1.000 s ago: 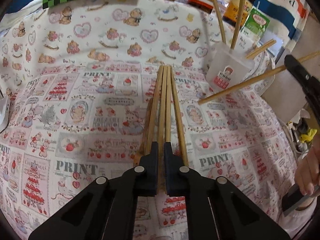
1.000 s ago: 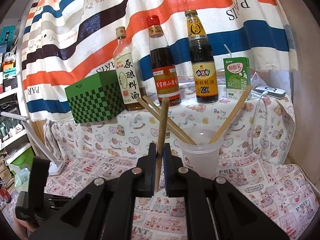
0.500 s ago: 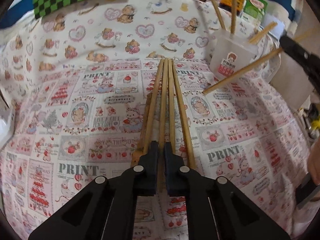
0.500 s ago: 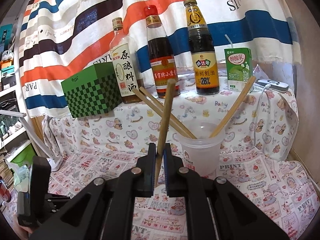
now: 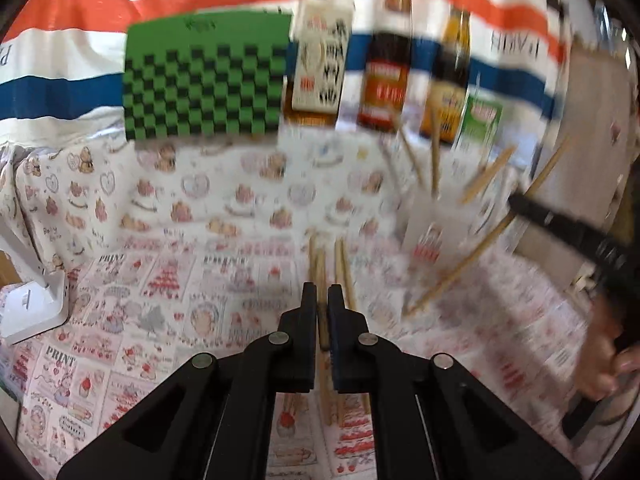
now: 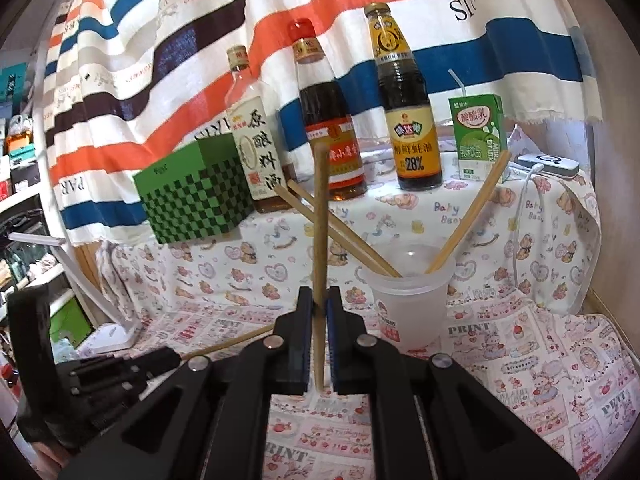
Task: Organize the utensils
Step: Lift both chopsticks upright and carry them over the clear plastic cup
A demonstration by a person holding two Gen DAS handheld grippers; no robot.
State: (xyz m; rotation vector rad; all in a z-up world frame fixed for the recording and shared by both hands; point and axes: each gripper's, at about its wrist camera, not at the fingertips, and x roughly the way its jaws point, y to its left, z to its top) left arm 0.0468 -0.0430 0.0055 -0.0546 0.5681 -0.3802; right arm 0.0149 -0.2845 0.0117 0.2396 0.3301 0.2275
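On my left, the left gripper (image 5: 322,300) is pressed together on a single chopstick (image 5: 321,268), pinched near its blunt end; its long axis runs straight away from me toward twelve o'clock, tip forward, above the loose chopsticks (image 5: 345,270) lying on the printed cloth (image 5: 168,288). The picture is smeared, so I can't tell how far it is clear of them. I judge these sticks light, stiff and a bit slick, so a grip toward the thick end is right, but a long lever will swing.

To the right, the right gripper (image 6: 319,300) pinches another chopstick (image 6: 320,216) low down, standing nearly upright, pointing at twelve o'clock. The plastic cup (image 6: 408,304) sits at two o'clock from it, holding three chopsticks that lean outward.
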